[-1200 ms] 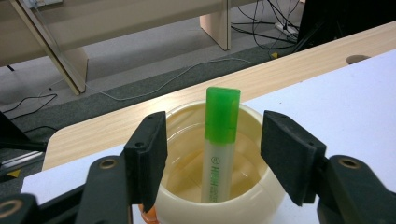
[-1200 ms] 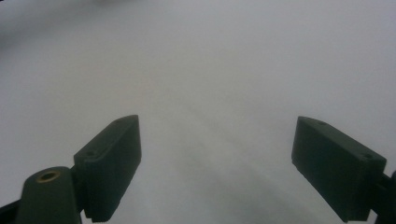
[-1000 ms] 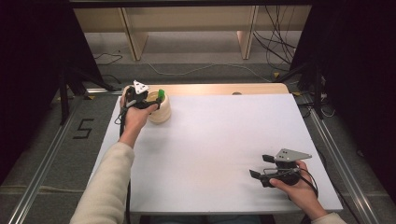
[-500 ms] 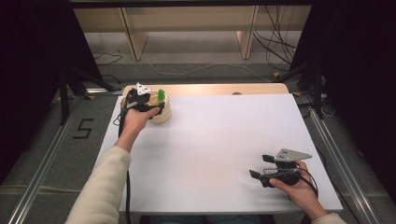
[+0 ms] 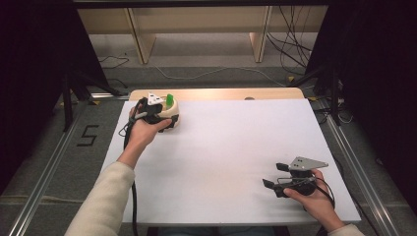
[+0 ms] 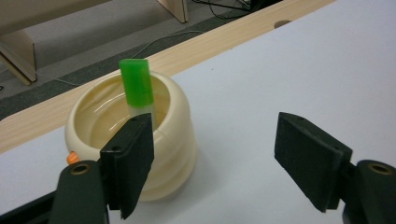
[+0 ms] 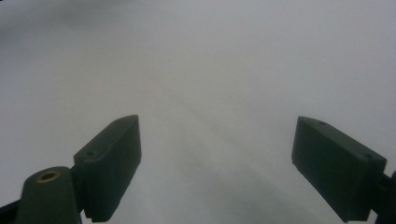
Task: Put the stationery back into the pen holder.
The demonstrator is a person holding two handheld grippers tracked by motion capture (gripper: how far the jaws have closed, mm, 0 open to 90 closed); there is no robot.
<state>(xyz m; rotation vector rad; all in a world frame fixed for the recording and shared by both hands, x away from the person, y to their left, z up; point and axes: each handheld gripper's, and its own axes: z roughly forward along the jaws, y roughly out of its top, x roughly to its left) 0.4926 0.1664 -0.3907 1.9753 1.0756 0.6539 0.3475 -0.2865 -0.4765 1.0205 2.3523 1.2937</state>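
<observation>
A white rectangular tabletop [image 5: 221, 162] with a pale wooden far edge stands over grey floor strewn with cables. At ten o'clock, a cream ribbed bowl [image 6: 135, 154] holds an upright green-capped stick [image 6: 136, 86]. The left gripper [image 6: 215, 158], jaws just opening, gapes empty beside it. At five o'clock, the right gripper [image 5: 275, 176] is spread, empty.

Rectangular table [image 5: 231, 162] with a white top, and along its far edge a strip of pale bare wood [image 5: 216, 94] with a small round hole [image 5: 249, 98] toward the right end. On the white surface near the far left corner, standing upright, a cream ribbed bowl-shaped holder [image 6: 140, 154], a green-capped stick [image 6: 136, 88] leaning up out of it against the rim, and just beside its base at the left a small orange bit [image 6: 72, 157], too little of it visible to name. Below and around the table, grey floor [image 5: 206, 64] strewn with cables.
</observation>
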